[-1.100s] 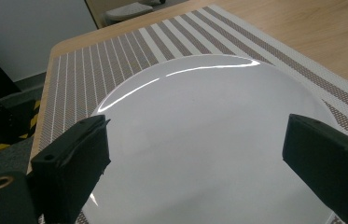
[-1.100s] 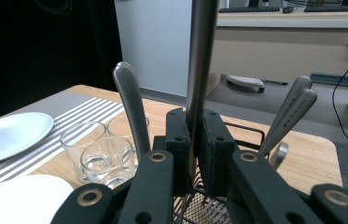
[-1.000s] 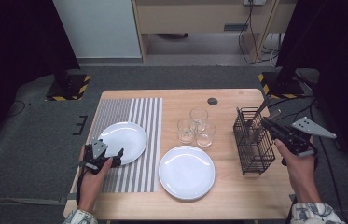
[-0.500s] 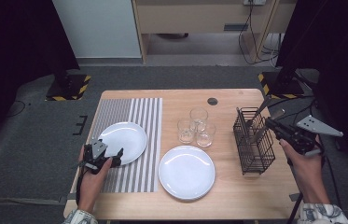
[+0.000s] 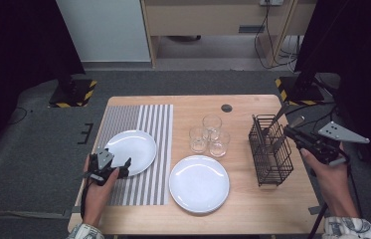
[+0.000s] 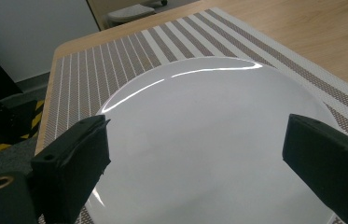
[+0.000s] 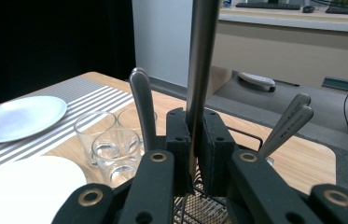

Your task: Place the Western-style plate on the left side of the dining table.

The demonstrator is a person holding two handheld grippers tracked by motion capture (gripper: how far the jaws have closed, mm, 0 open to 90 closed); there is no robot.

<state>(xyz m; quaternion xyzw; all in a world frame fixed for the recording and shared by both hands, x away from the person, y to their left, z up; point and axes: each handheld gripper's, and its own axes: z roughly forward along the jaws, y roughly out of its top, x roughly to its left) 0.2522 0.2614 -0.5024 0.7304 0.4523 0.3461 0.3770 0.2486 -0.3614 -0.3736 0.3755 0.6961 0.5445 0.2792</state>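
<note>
Since the earlier frames, only the right gripper (image 5: 288, 131) had shifted noticeably, tipping a little above the wire cutlery basket (image 5: 270, 149) while the left hand kept its place.

At the table's (image 5: 252, 209) left edge, the left gripper (image 5: 115, 168) hovered at the near rim of the white plate (image 5: 131, 152) that lay on the striped placemat (image 5: 145, 124). In the left gripper view its jaws stood spread wide, one on each side of the plate (image 6: 209, 140), with neither pad visibly touching it.

Toward the middle, a second white plate (image 5: 199, 183) lay on bare wood near the front edge, and three clear glasses (image 5: 209, 134) stood clustered just behind it.

By the right edge, the right gripper (image 7: 195, 140) was pinching the steel handle of a utensil (image 7: 203, 56), pads pressed against it from both sides, the handle rising upright above the jaws. Its lower end dropped toward the basket; whether it had cleared the wires could not be told. Other cutlery handles (image 7: 287, 122) leaned in the basket beside it.

The risk seemed to lie on the right: if the utensil's hidden head caught the mesh or a neighbouring handle during a lift, the light basket could tip or drag toward the glasses. A slim, smooth handle might also swivel or slide within the pinch.
</note>
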